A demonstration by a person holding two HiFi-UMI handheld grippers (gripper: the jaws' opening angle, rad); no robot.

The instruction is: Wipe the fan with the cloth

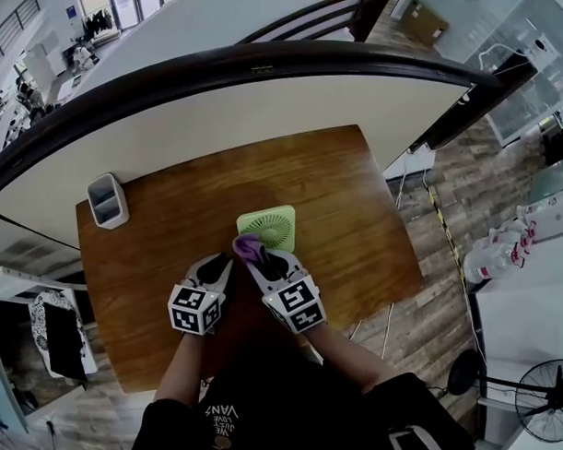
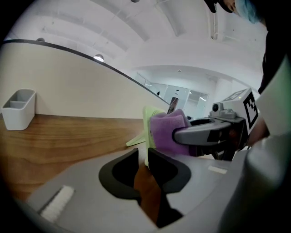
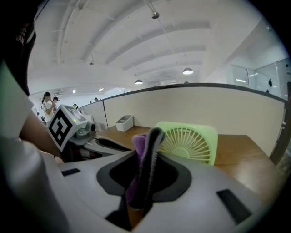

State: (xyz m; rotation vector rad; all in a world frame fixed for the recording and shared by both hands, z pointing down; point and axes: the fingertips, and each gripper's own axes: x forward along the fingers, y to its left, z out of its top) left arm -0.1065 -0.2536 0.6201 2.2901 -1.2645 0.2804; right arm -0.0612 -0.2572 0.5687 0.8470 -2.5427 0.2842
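Head view gives me the green fan [image 1: 268,226] standing upright near the middle of the wooden worktop [image 1: 161,234], with both tools just in front of it. My right gripper [image 1: 251,253] has its fingers [image 3: 152,150] closed on the purple cloth [image 1: 247,247] — in the right gripper view the fabric is pinched between them and bunches out at the tips. The cloth sits at the lower left corner of the fan's grille; from the left gripper view it looks to be against the fan's face, though I can't be sure of contact. My left gripper [image 1: 217,265] is just beside the right one, its fingers [image 2: 161,164] a little apart with only bare wood showing in the gap — nothing held. A white bin [image 1: 108,200] stands well apart at the worktop's far left corner.
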